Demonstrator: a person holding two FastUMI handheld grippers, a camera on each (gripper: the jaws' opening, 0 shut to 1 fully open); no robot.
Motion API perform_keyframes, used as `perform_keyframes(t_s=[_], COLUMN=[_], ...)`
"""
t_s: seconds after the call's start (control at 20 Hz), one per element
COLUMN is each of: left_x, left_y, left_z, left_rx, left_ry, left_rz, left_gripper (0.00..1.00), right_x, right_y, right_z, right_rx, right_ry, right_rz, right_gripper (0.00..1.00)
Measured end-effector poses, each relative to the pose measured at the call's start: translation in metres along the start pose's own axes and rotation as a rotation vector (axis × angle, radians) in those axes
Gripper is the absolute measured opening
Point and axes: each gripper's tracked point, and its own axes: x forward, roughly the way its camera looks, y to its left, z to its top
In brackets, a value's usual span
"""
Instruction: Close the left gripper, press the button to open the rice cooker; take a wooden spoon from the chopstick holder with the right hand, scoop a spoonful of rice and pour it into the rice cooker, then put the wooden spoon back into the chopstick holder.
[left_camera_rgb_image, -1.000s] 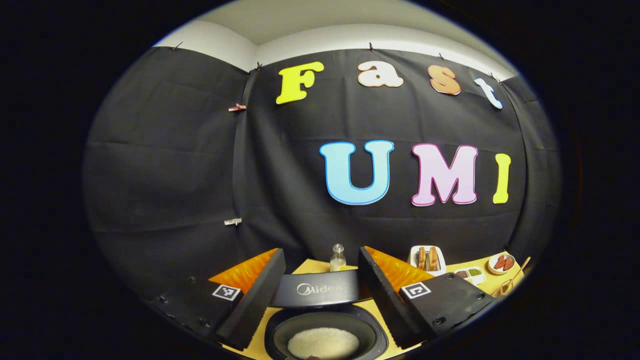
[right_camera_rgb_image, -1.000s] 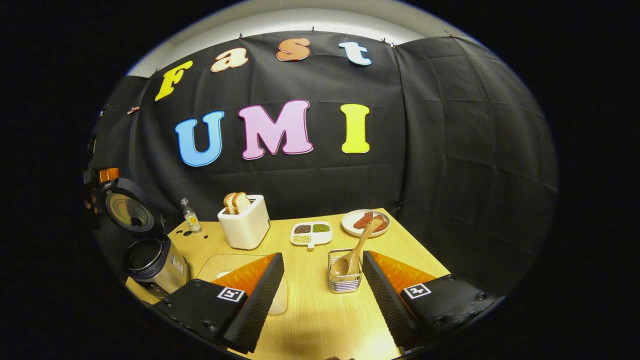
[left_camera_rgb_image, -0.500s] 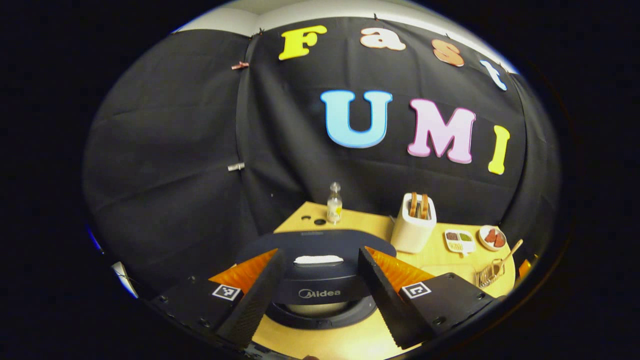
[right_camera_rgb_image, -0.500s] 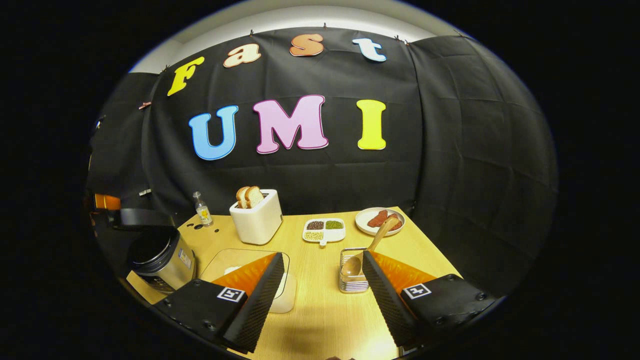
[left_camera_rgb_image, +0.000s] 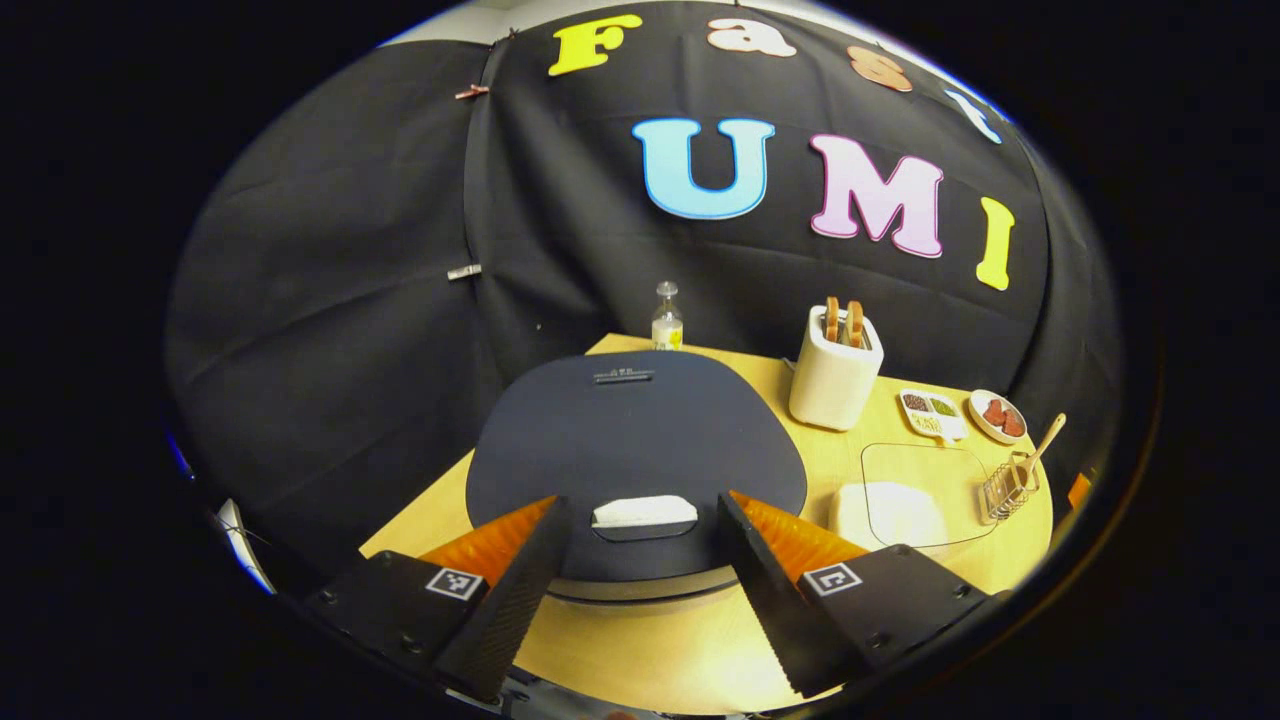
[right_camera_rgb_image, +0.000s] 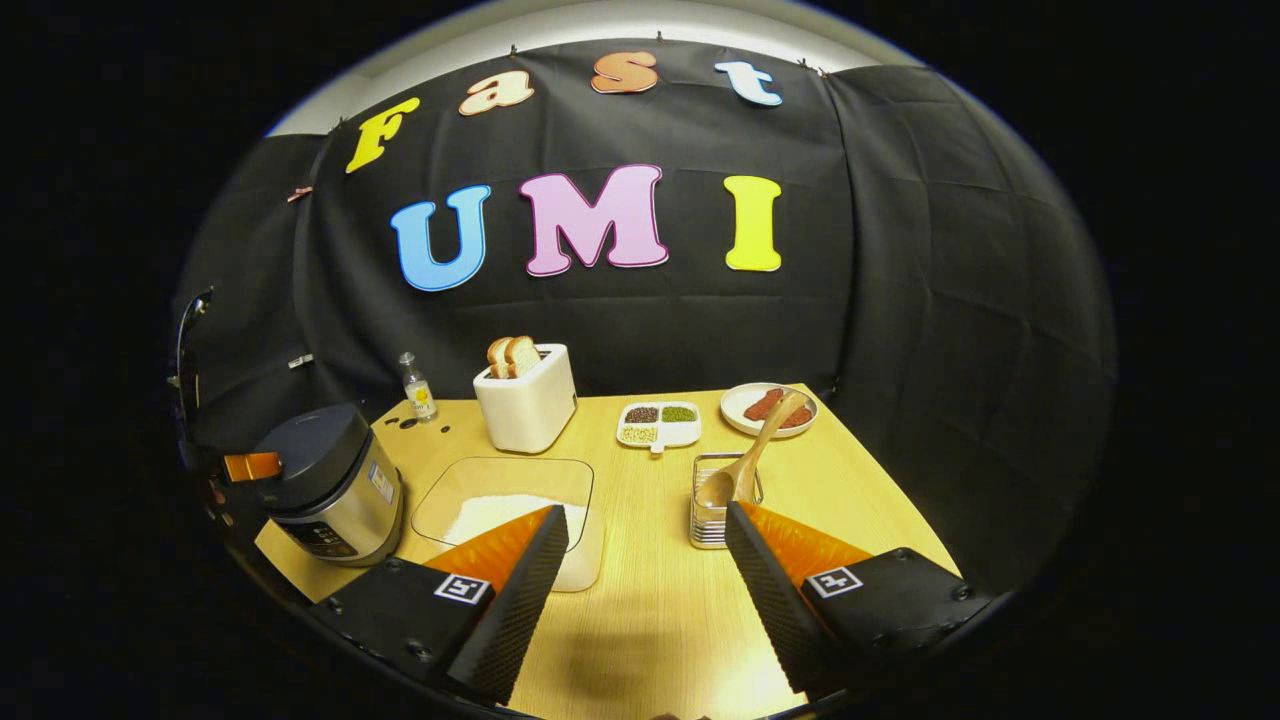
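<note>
Lid down on one rice cooker (left_camera_rgb_image: 636, 430) at the bench's (right_camera_rgb_image: 650, 620) left edge — its pale button (left_camera_rgb_image: 644, 511) sits between the spread fingers of the left gripper (left_camera_rgb_image: 636, 590), which holds nothing. Right gripper (right_camera_rgb_image: 640, 600) also wide open, empty, over the near edge. One wooden spoon (right_camera_rgb_image: 745, 462) leans in one chopstick holder (right_camera_rgb_image: 712, 512) mid-bench. One rice tray (right_camera_rgb_image: 515, 515), one toaster (right_camera_rgb_image: 528, 405) with two slices — one bottle (right_camera_rgb_image: 414, 386) at the back edge.

Leaving bare tabletop (right_camera_rgb_image: 650, 610) open ahead of the right hand-held gripper (right_camera_rgb_image: 645, 590); flanking that lane, rice container (right_camera_rgb_image: 505, 505) left and chopstick holder (right_camera_rgb_image: 722, 500) right. Blocking the left side: closed rice cooker (right_camera_rgb_image: 325, 485); toaster (right_camera_rgb_image: 527, 405) behind.
</note>
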Motion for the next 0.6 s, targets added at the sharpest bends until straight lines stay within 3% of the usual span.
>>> perform_keyframes(t_s=[0.45, 0.6], left_x=[0.005, 0.001], left_y=[-0.001, -0.003], left_z=[-0.009, -0.003], left_rx=[0.026, 0.030], left_ry=[-0.034, -0.058], left_rz=[-0.017, -0.055], left_gripper=[1.00, 1.00], right_x=[-0.012, -0.013], right_y=[0.008, 0.009], right_z=[-0.021, -0.013], right_rx=[0.021, 0.035], right_ry=[0.012, -0.011], right_rz=[0.014, 0.015], right_gripper=[0.99, 0.99])
